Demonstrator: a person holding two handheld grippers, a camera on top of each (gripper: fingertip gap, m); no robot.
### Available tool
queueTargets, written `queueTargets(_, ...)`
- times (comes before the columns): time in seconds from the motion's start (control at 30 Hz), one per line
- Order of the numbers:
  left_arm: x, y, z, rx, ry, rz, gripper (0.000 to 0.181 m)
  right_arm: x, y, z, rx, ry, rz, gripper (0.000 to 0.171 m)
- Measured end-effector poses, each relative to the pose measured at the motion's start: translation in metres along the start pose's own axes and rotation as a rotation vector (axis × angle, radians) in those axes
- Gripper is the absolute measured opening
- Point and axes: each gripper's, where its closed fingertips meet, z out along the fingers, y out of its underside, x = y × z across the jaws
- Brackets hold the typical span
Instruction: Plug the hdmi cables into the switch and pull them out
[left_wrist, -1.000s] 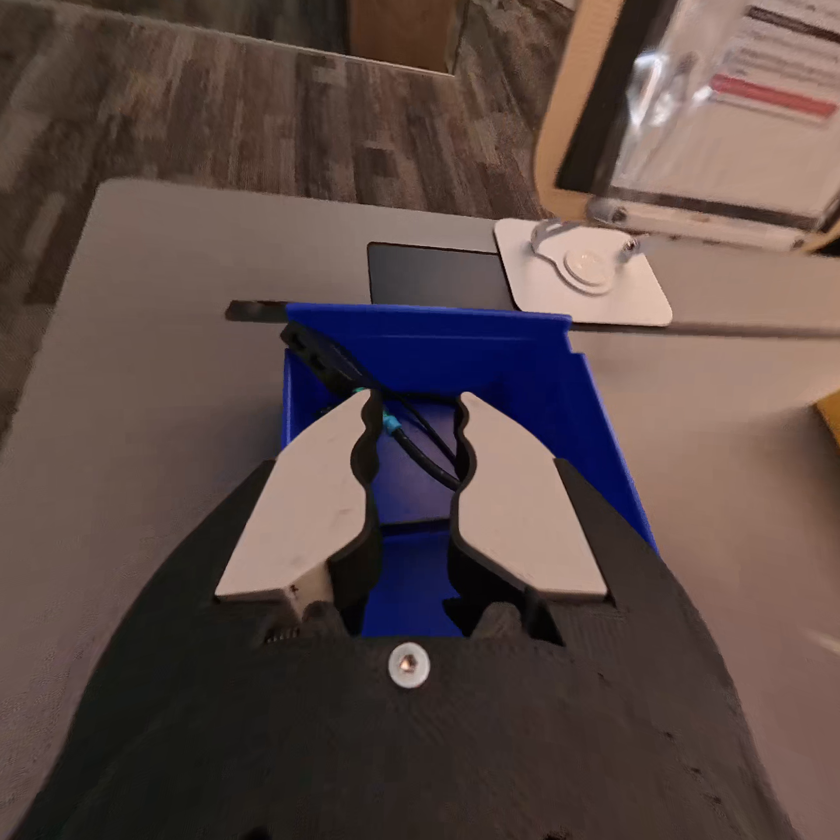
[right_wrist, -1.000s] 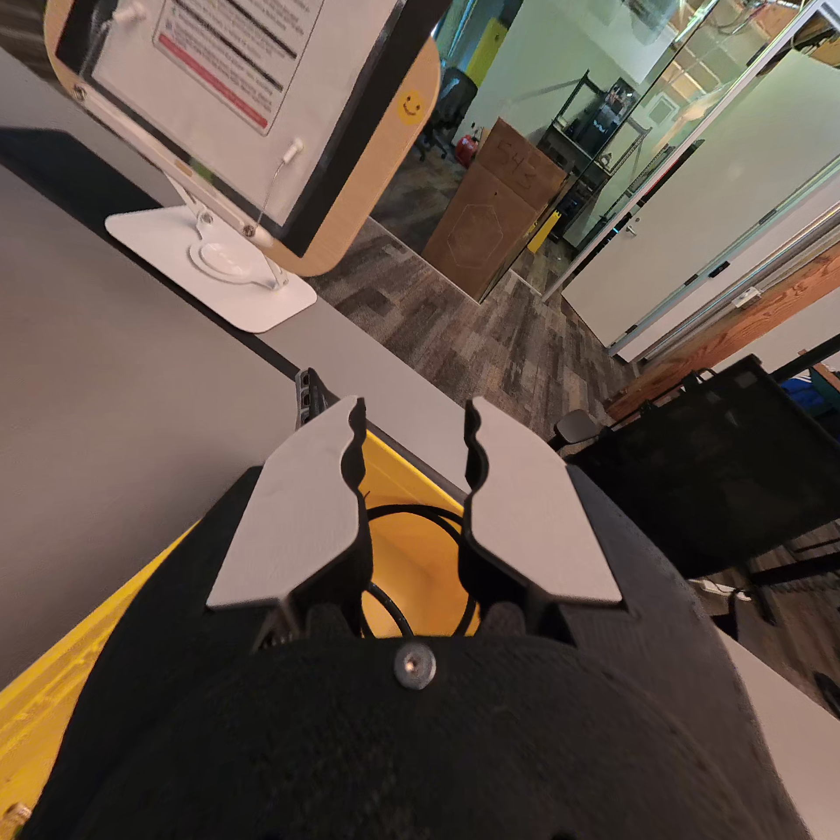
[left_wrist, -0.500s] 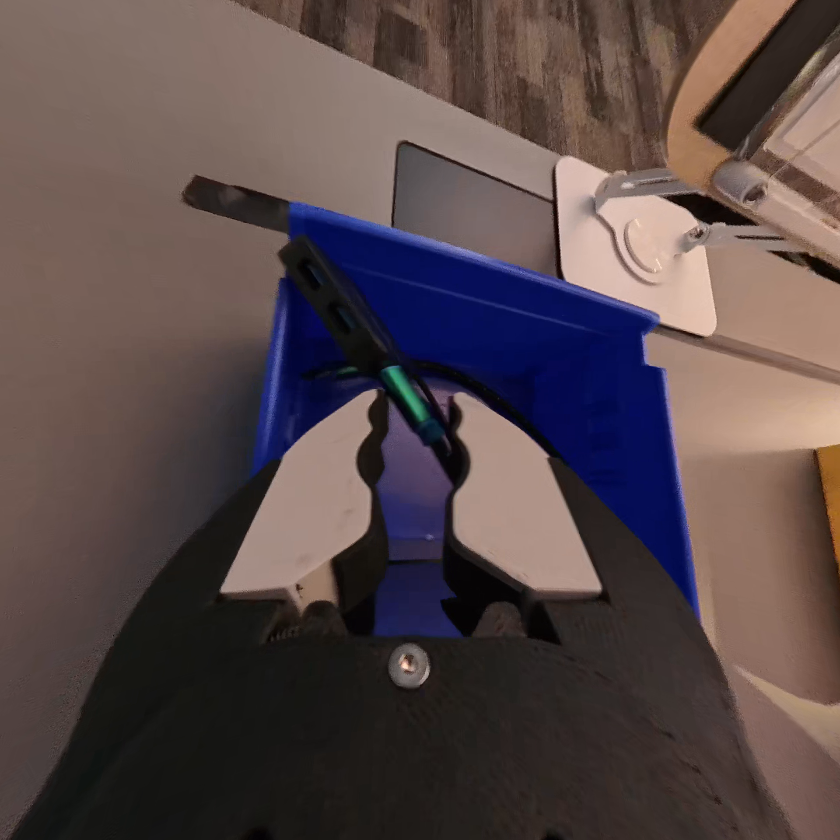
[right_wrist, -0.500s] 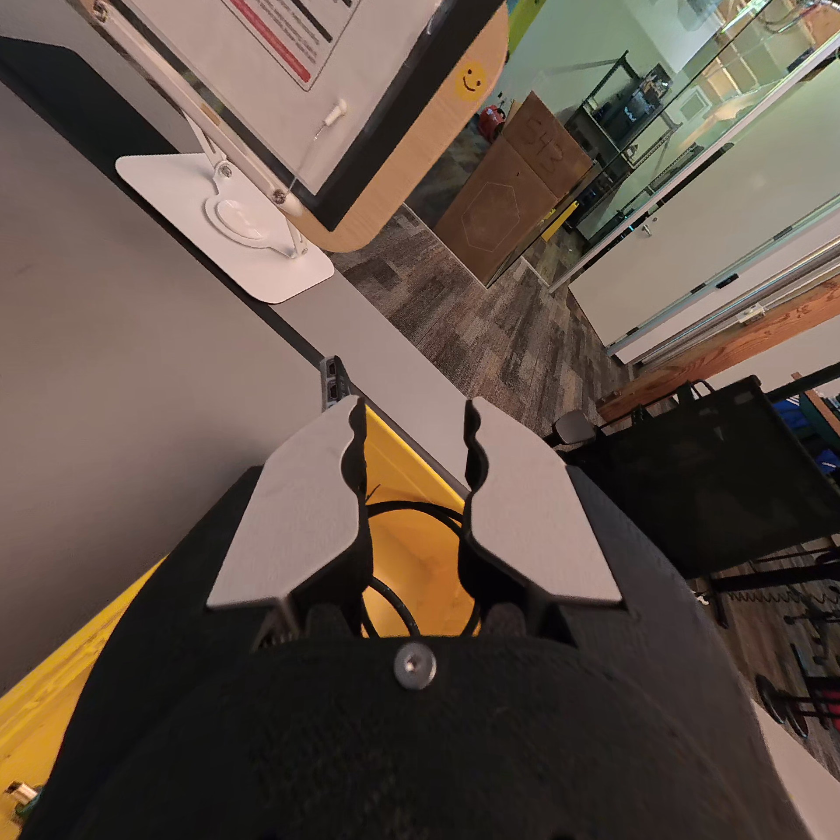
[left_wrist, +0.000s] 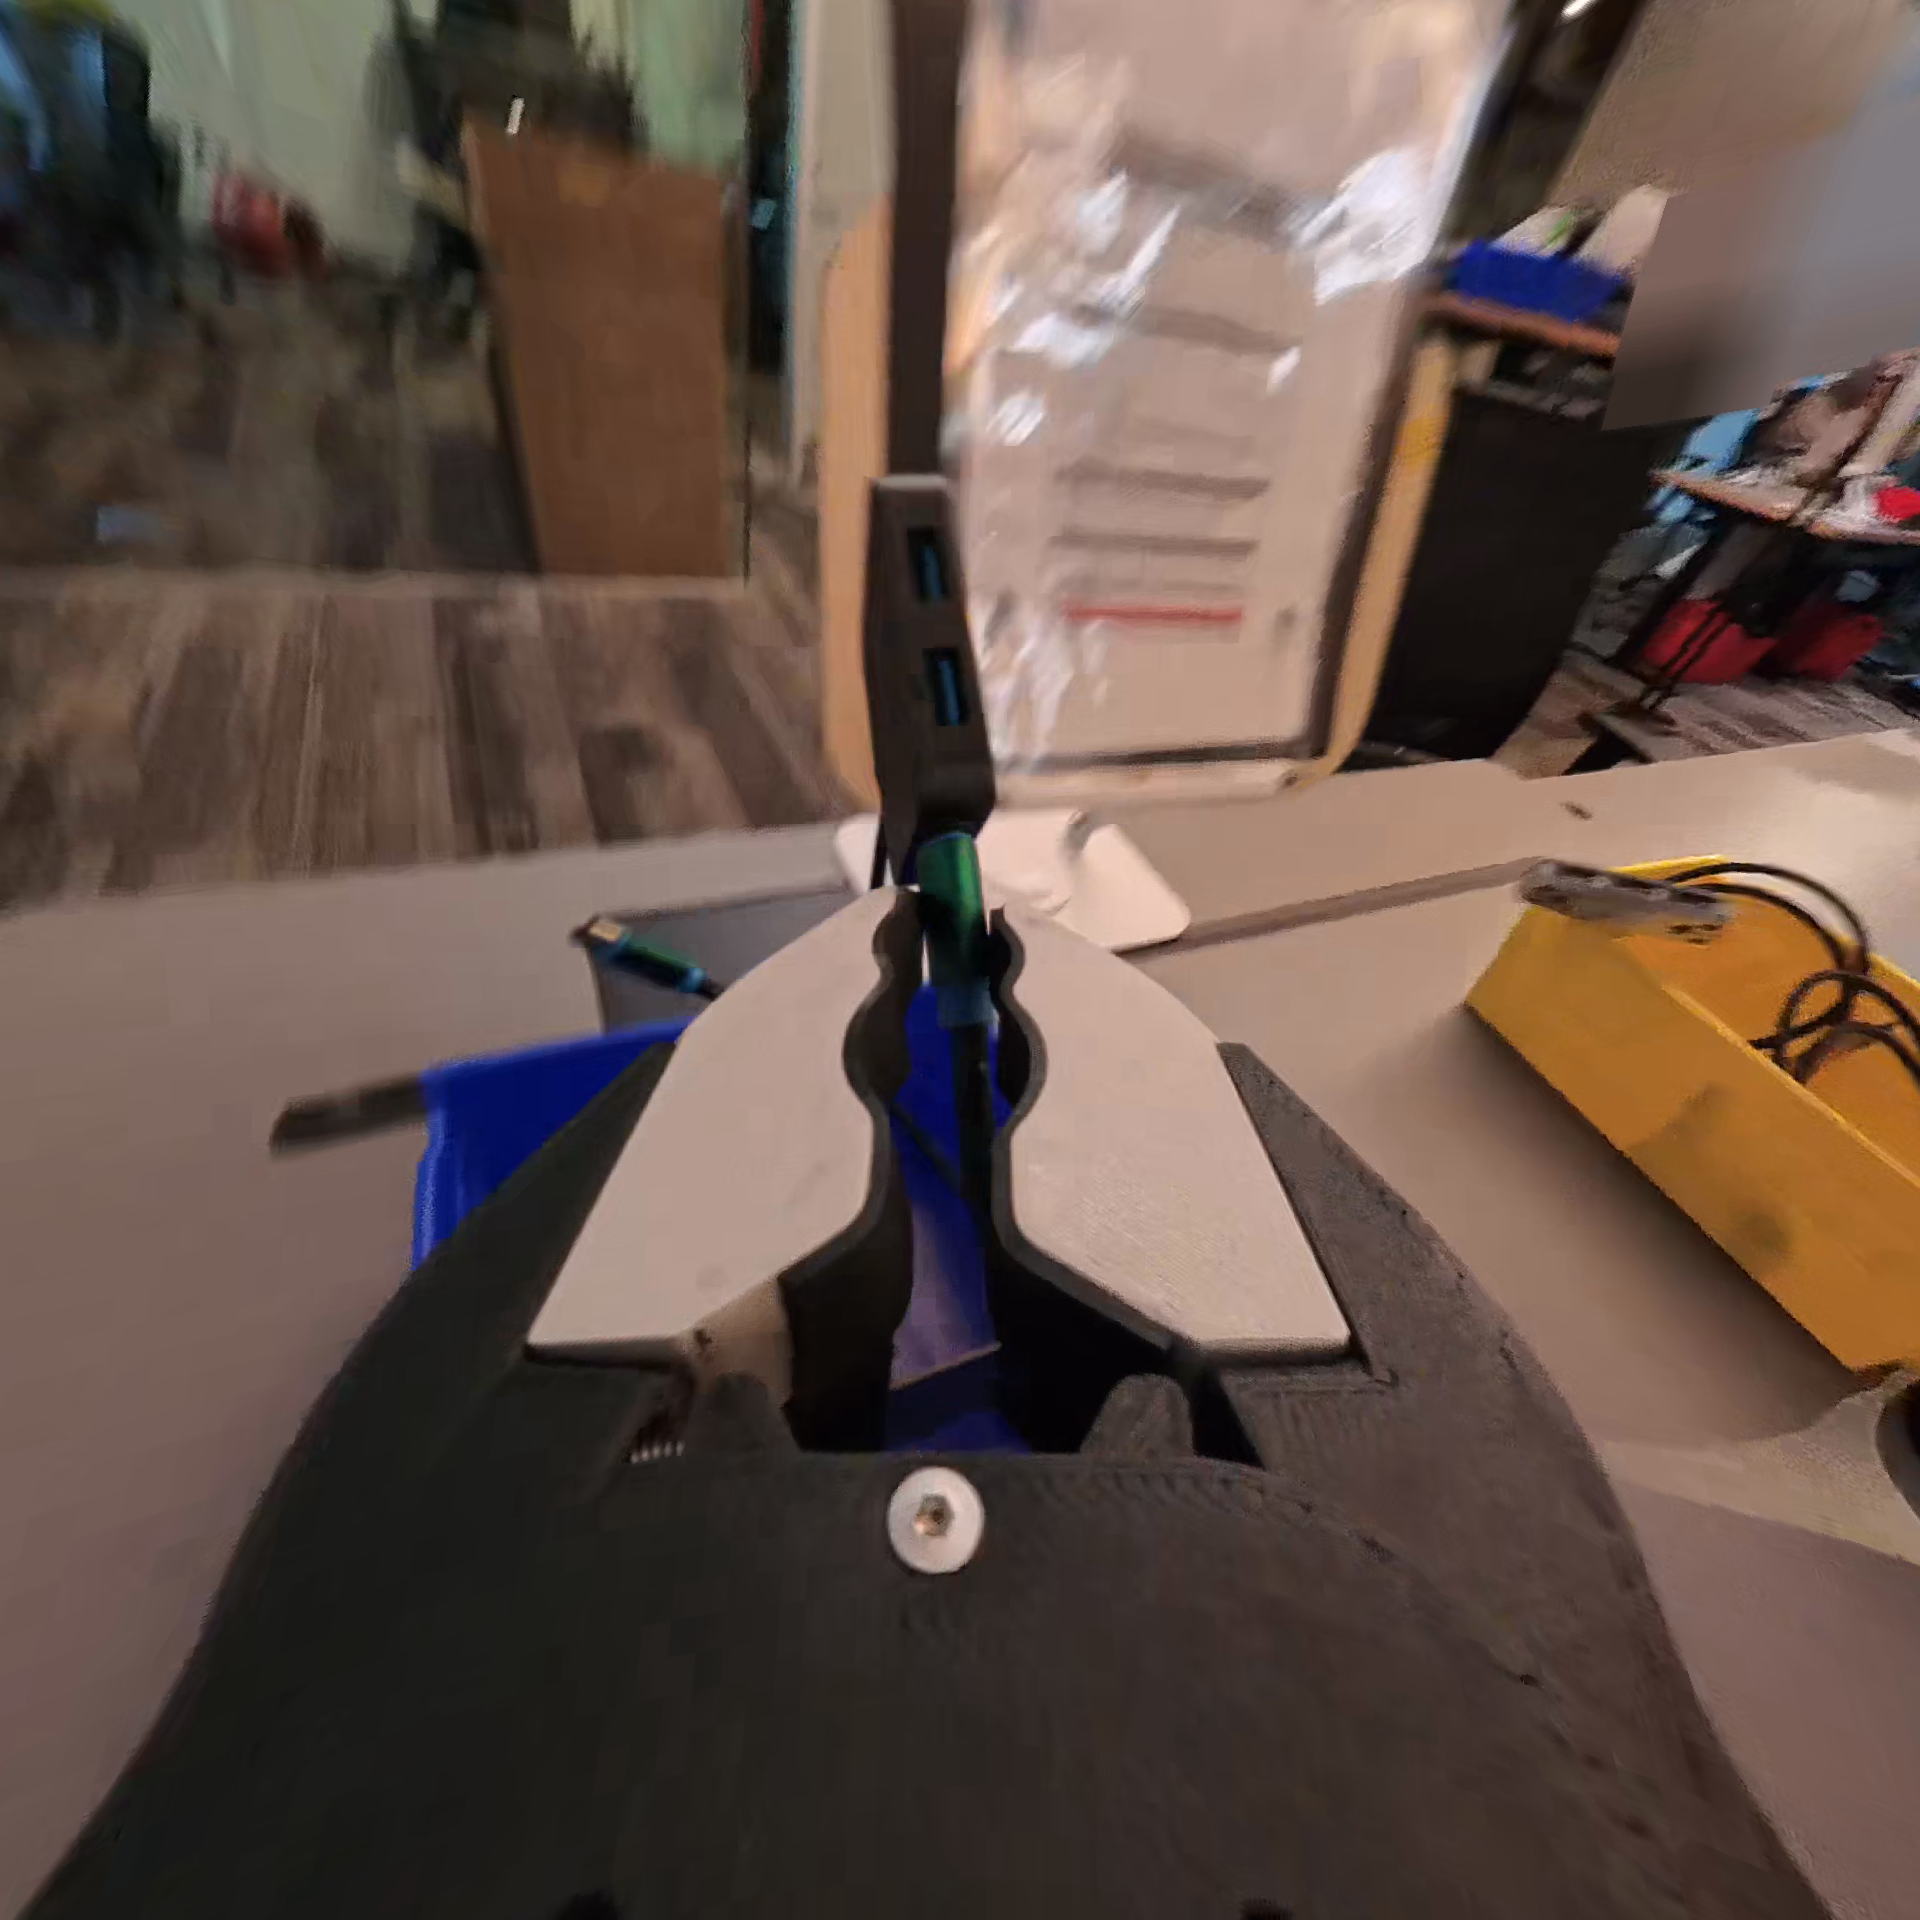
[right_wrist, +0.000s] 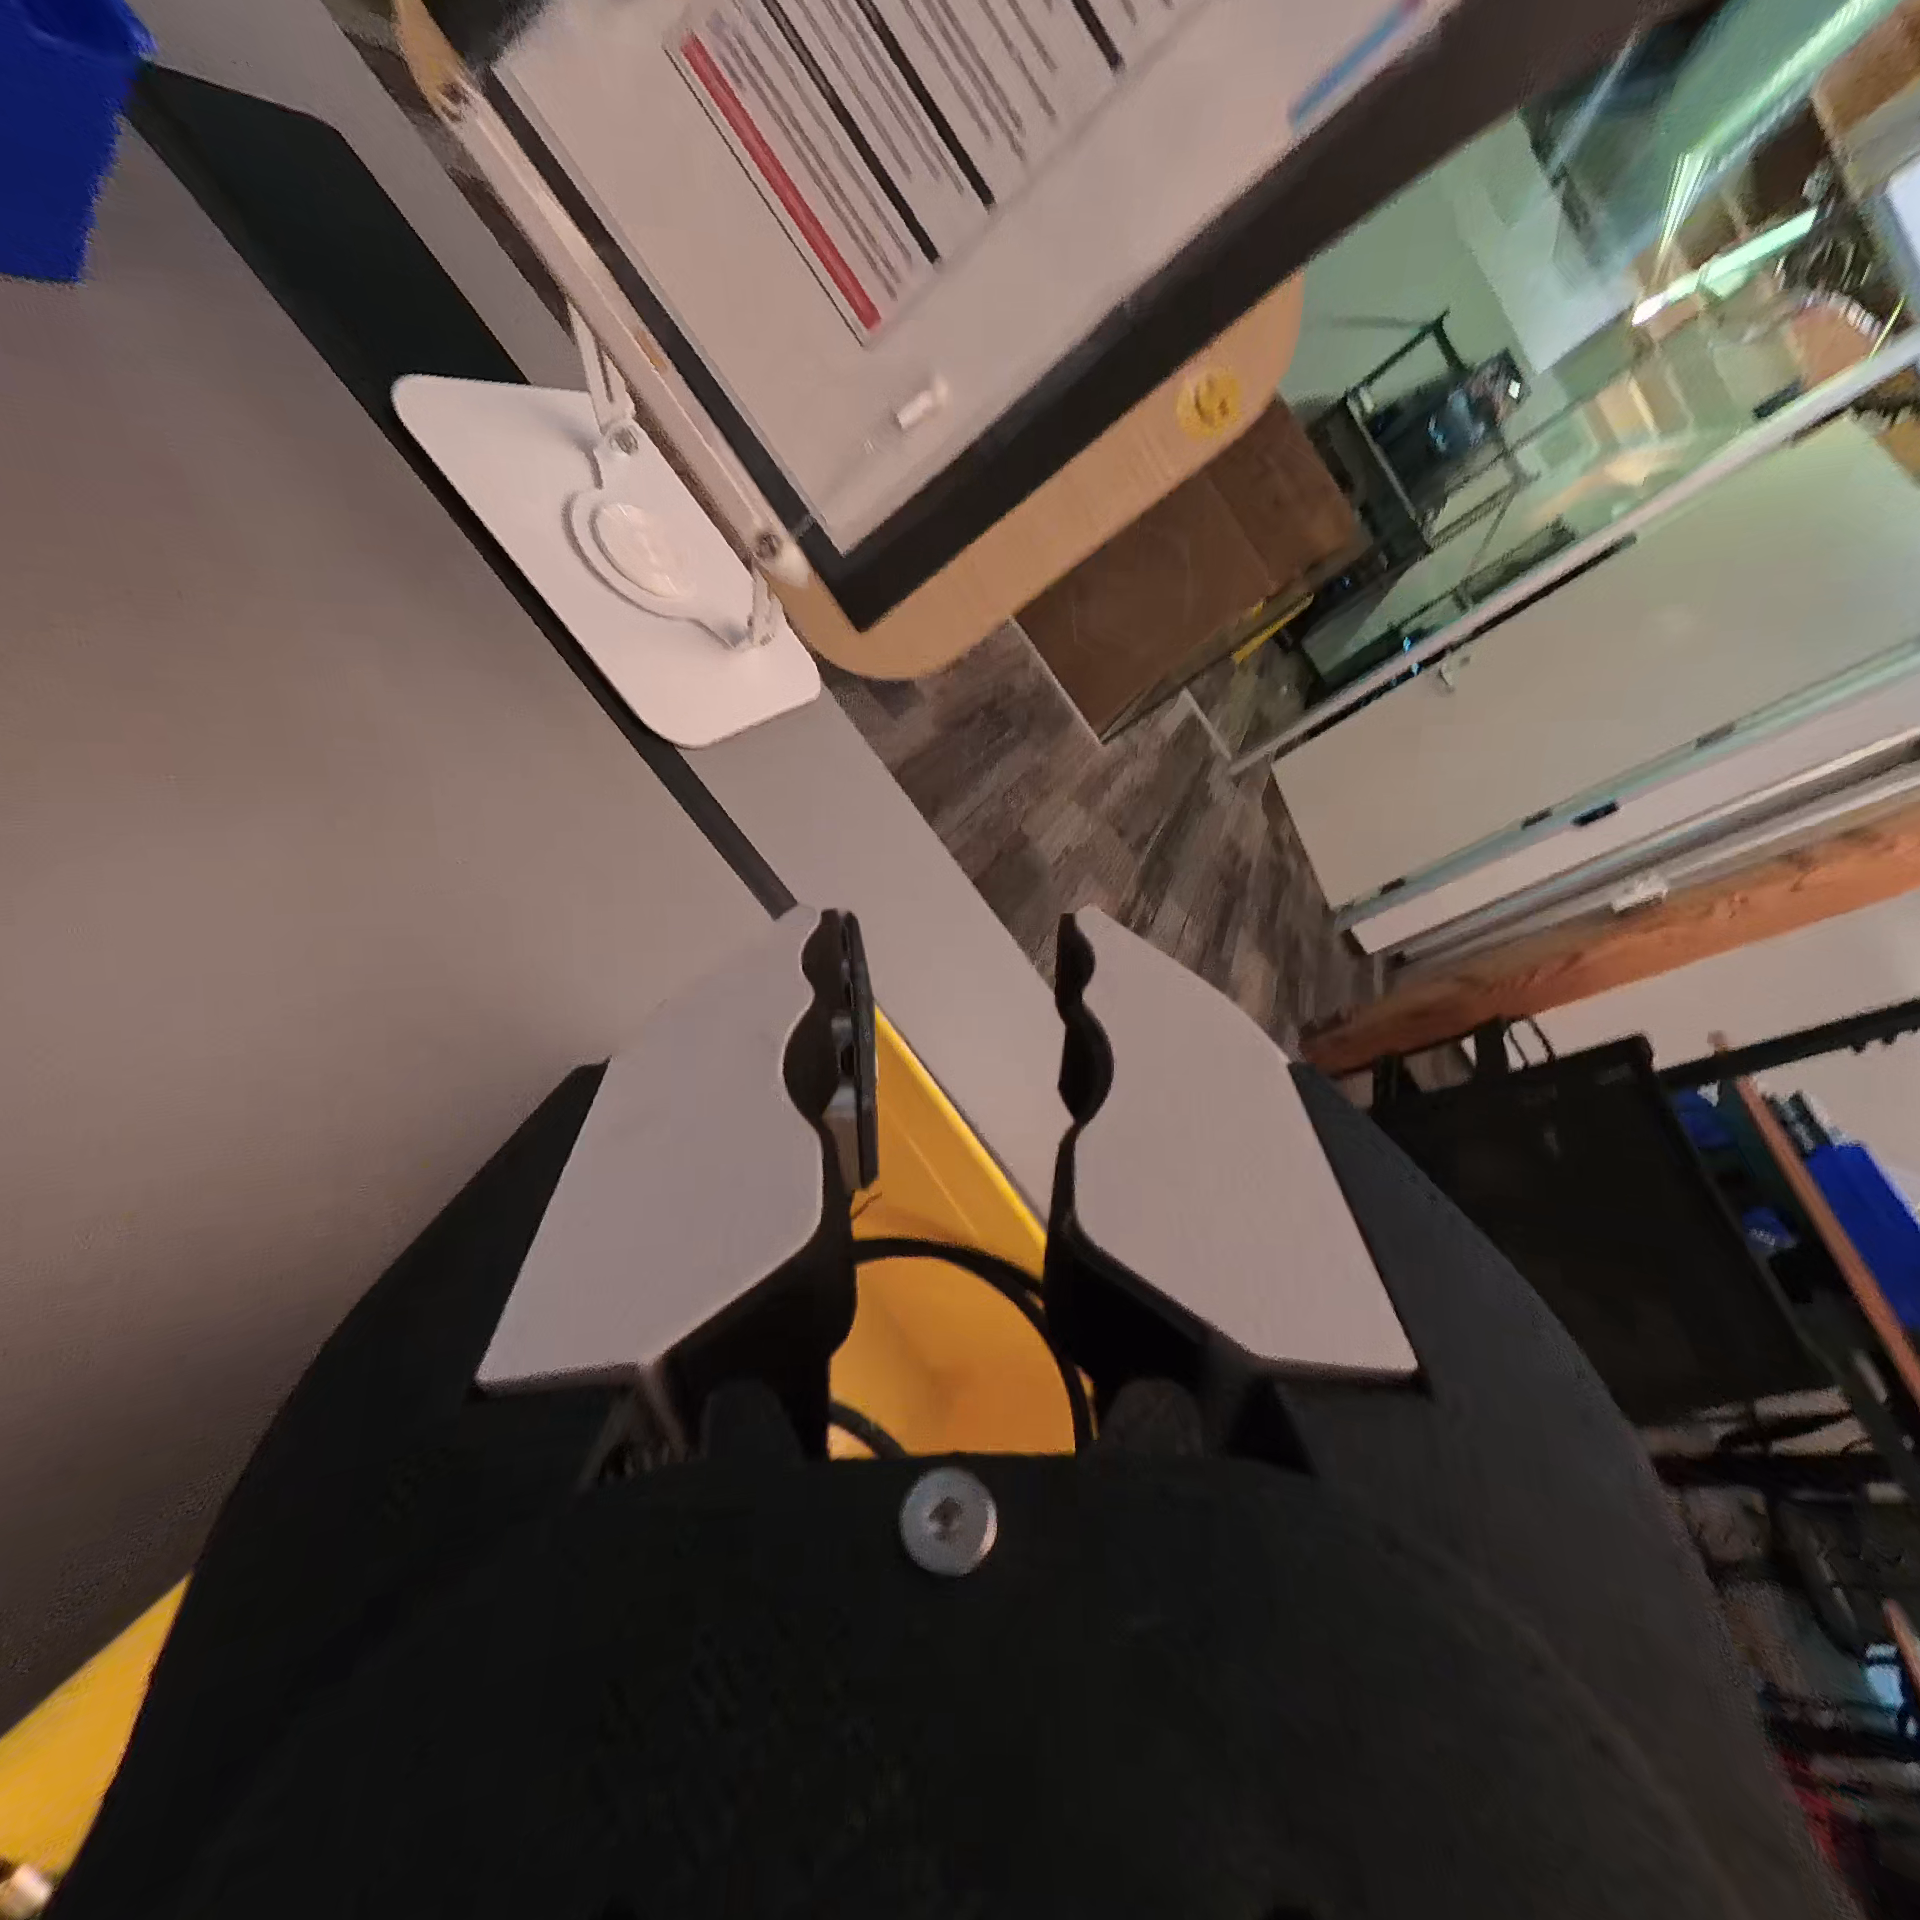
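Above the blue bin (left_wrist: 488, 1122), the left gripper (left_wrist: 951, 925) pinches a slim black switch's (left_wrist: 925, 644) green plug (left_wrist: 954, 904).

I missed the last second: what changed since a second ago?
The left gripper closed on the green plug and lifted the hub up out of the blue bin. The right gripper is still open over the yellow bin, its cables still inside.

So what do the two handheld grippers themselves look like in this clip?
Both match. The left gripper and right gripper each have a wide, textured matte-black body with one silver screw at its centre, and two pale grey flat-topped fingers edged in black, with wavy, scalloped inner pads. No cables, markings or sleeves show on them.
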Motion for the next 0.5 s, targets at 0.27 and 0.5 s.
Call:
queueTargets(0.27, 0.129, -0.035, -0.026, 0.097, 0.250, 0.289, 0.010, -0.088, -0.118, -0.017, 0.492, -0.231, -0.025, 0.040)
queueTargets(0.5, 0.247, -0.022, -0.045, 0.091, 0.631, 0.372, 0.010, -0.122, -0.177, -0.047, 0.807, -0.436, 0.282, 0.046)
